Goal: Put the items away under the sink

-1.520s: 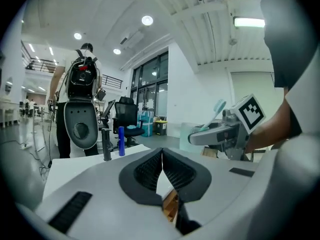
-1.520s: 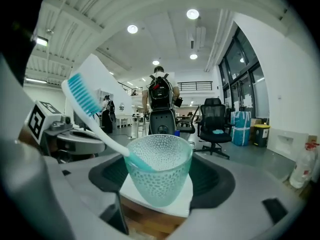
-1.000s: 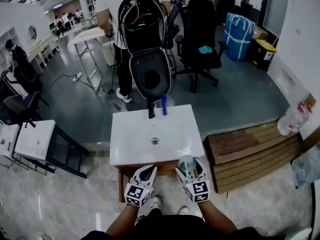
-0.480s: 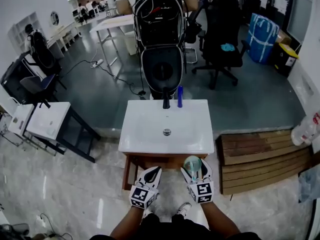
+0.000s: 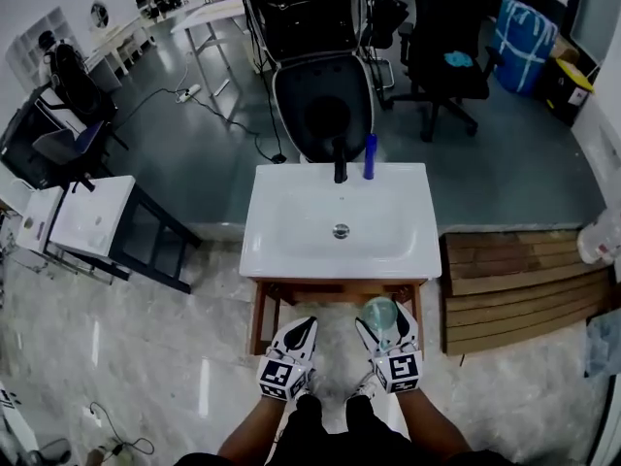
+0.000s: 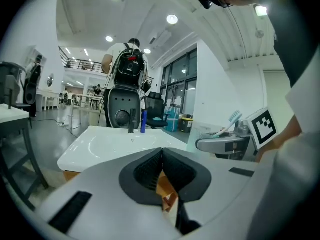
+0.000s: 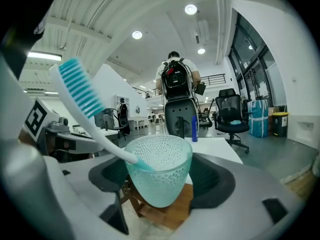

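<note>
A pale green dimpled cup (image 7: 159, 170) with a white and teal toothbrush (image 7: 85, 105) leaning in it sits between the jaws of my right gripper (image 5: 381, 326), which is shut on it. In the head view the cup (image 5: 380, 314) hangs just in front of the white sink (image 5: 291, 250), near its right front corner. My left gripper (image 5: 297, 339) is shut with nothing in it, level with the right one and left of it. A blue bottle (image 5: 370, 156) stands beside the black tap (image 5: 340, 162) at the back of the sink. The wooden stand (image 5: 260, 316) shows below the basin.
A black toilet-shaped seat (image 5: 324, 105) and a person with a backpack (image 6: 128, 64) stand behind the sink. Wooden boards (image 5: 524, 280) lie to the right, a white table (image 5: 89, 216) to the left. An office chair (image 5: 444, 37) is at the back right.
The view has drawn back and tilted down, so the sink sits higher in the frame. Both grippers kept their spacing in front of the sink; the cup stays held.
</note>
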Available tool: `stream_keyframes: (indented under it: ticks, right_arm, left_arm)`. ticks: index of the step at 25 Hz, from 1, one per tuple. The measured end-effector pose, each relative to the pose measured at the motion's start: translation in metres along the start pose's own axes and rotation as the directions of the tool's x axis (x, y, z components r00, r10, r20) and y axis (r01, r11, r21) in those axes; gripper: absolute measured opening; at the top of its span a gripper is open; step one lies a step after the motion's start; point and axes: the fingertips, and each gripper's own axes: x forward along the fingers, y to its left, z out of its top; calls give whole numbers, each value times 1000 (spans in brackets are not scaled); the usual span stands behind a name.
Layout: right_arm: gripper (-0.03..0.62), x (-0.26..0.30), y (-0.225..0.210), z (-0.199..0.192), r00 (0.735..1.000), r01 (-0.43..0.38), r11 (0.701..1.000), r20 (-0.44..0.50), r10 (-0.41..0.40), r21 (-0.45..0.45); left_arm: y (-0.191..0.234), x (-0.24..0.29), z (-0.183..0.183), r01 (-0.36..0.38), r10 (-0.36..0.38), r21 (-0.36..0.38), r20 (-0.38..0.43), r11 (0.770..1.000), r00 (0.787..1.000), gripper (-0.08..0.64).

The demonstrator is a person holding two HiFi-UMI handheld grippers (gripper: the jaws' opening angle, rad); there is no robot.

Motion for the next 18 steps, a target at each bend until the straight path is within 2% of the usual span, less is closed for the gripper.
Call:
stream_keyframes:
  ticks: [5,9,13,18]
  right_arm:
    - [383,18,6,-32,999,-18,998,-45,15,-53]
    - [383,39,7,-73,1000,-13,998,-18,12,-63]
    - [383,65,0,-127,998,18,998,-52,-20,-55]
    - [383,102,-19,-201,999,44,997,-22,-45,-60]
  left_arm:
    - [29,10,-21,-81,80,38,23,996,997,21]
    - [47,29,-54,-79,78,50,26,996,997,21]
    - [66,55,-110,-83,82,67,18,994,996,21]
    - [96,96,-189,-84,83,63,21,994,996,21]
